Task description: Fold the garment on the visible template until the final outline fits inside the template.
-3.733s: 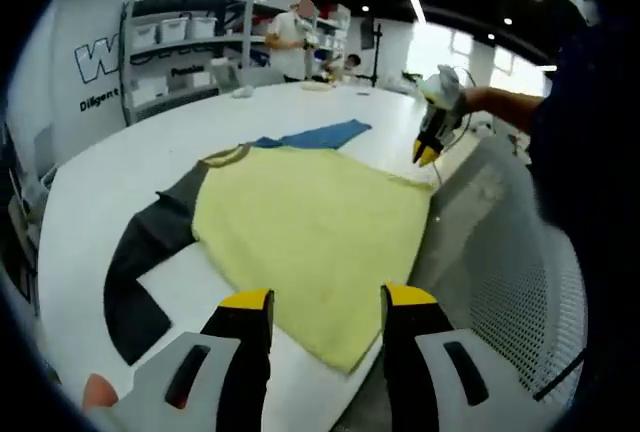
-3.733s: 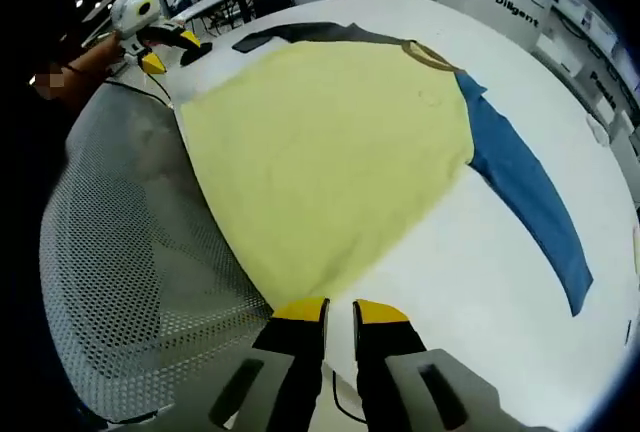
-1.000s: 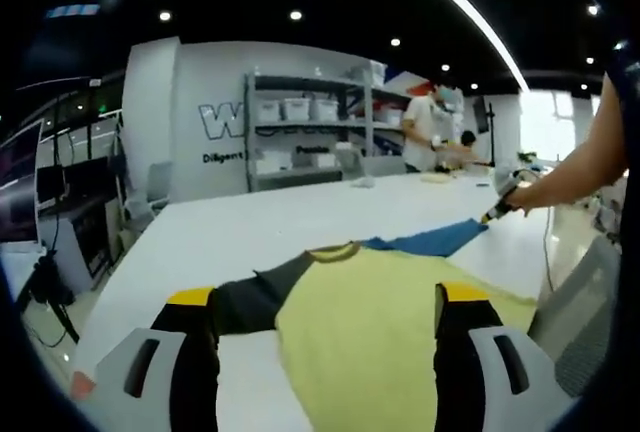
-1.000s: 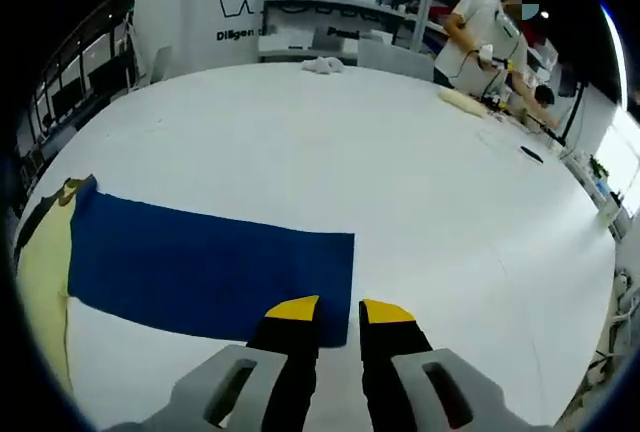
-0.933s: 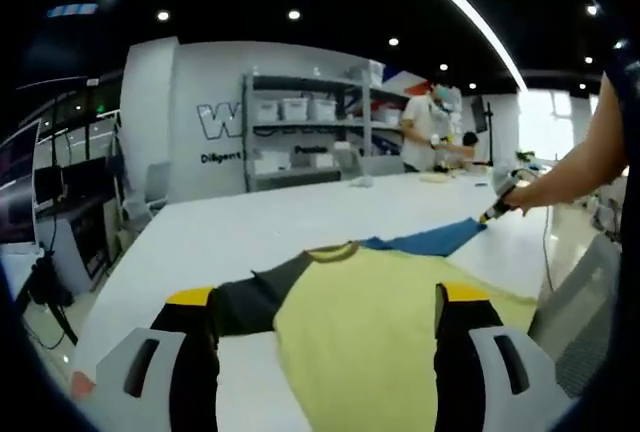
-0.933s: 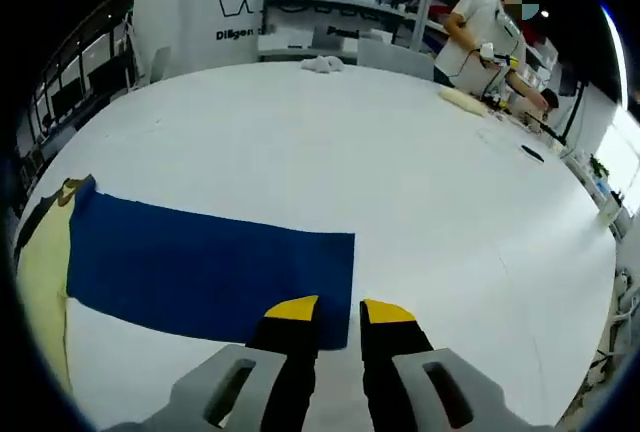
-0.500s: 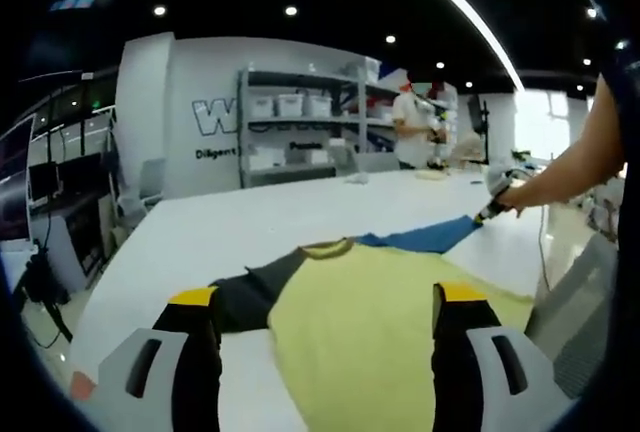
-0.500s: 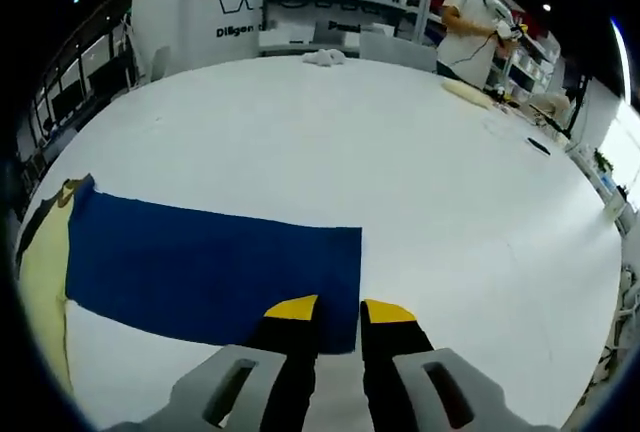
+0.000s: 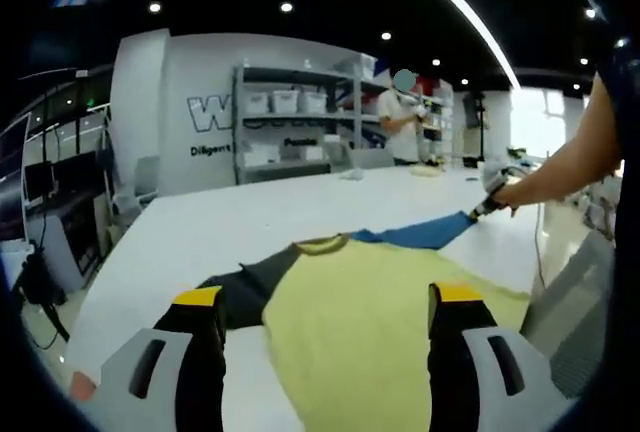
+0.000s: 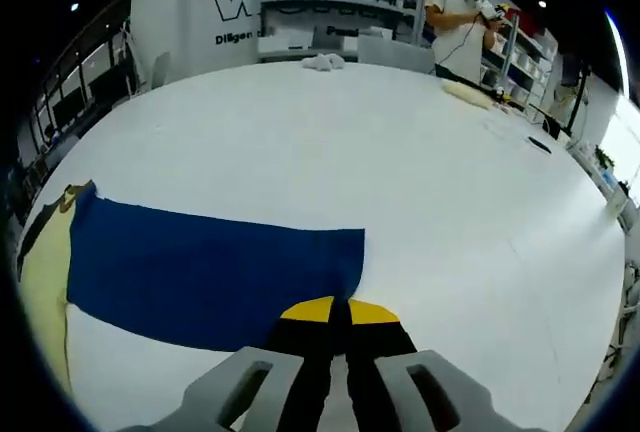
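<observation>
The garment lies flat on the white table (image 9: 200, 222). It has a yellow body (image 9: 380, 302), a dark grey sleeve (image 9: 240, 287) and a blue sleeve (image 9: 420, 234). My left gripper (image 9: 327, 297) stands open and wide at the near edge, its jaws straddling the yellow body and the grey sleeve. In the right gripper view the blue sleeve (image 10: 200, 262) stretches left to the yellow body (image 10: 40, 292). My right gripper (image 10: 333, 308) is shut on the sleeve's cuff end. The right gripper (image 9: 482, 209) also appears in the left gripper view, held by a hand at the blue sleeve's tip.
Shelves with boxes (image 9: 290, 117) line the back wall. A person (image 10: 455, 22) stands at the table's far side. A small white cloth (image 10: 322, 62) and other items lie on the far table (image 10: 420, 152). A mesh chair back (image 9: 585, 282) is at the right.
My right gripper's jaws have closed on the blue sleeve's cuff. My left gripper stays open with its view barely shifted. The person at the back has moved along the table.
</observation>
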Demonstrator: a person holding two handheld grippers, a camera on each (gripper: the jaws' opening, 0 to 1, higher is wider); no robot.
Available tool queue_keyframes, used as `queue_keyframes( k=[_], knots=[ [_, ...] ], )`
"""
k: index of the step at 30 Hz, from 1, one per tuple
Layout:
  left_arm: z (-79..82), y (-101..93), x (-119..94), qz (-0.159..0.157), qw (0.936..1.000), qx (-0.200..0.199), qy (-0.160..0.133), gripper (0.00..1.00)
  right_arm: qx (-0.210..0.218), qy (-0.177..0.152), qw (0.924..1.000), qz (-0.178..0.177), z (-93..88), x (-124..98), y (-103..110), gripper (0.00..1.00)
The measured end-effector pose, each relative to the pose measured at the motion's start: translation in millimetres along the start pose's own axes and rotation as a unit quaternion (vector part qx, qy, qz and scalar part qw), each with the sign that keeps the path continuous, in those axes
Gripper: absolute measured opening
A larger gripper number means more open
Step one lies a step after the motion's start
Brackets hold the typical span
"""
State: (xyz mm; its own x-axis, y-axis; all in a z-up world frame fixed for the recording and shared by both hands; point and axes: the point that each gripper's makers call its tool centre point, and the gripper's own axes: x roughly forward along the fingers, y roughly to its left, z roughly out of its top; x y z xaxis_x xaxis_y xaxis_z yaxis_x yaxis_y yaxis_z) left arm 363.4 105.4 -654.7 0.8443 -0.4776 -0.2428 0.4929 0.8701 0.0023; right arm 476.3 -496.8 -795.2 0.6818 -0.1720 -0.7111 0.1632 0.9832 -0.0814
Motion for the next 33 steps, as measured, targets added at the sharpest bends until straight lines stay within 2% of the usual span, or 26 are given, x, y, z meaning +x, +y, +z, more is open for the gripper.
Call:
queue_keyframes(
  k=[2,5,12,23,33],
  knots=[
    [-0.6,0.0,-0.2,0.0,1.0,0.0,0.001,0.8,0.002,-0.014,0.9999,-0.004,4.5,-1.8,0.4,0.0],
    [0.0,-0.4,-0.5,0.0,1.0,0.0,0.0,0.8,-0.012,-0.018,0.9997,-0.01,7.7,-5.6,1.6,0.0],
    [3.8,-1.4,-1.4,-0.003,1.0,0.001,-0.008,0.81,-0.012,-0.031,0.9994,-0.012,20.6,-18.0,2.8,0.0],
    [8.0,-4.2,-2.0,-0.012,0.9998,0.002,-0.016,0.8,-0.032,-0.064,0.9975,-0.001,50.6,-35.5,17.6,0.0],
    [15.1,-6.8,-5.2,-0.02,0.9993,0.003,-0.032,0.8,-0.064,-0.1,0.9928,0.019,83.7,-54.8,41.7,0.0]
  ],
)
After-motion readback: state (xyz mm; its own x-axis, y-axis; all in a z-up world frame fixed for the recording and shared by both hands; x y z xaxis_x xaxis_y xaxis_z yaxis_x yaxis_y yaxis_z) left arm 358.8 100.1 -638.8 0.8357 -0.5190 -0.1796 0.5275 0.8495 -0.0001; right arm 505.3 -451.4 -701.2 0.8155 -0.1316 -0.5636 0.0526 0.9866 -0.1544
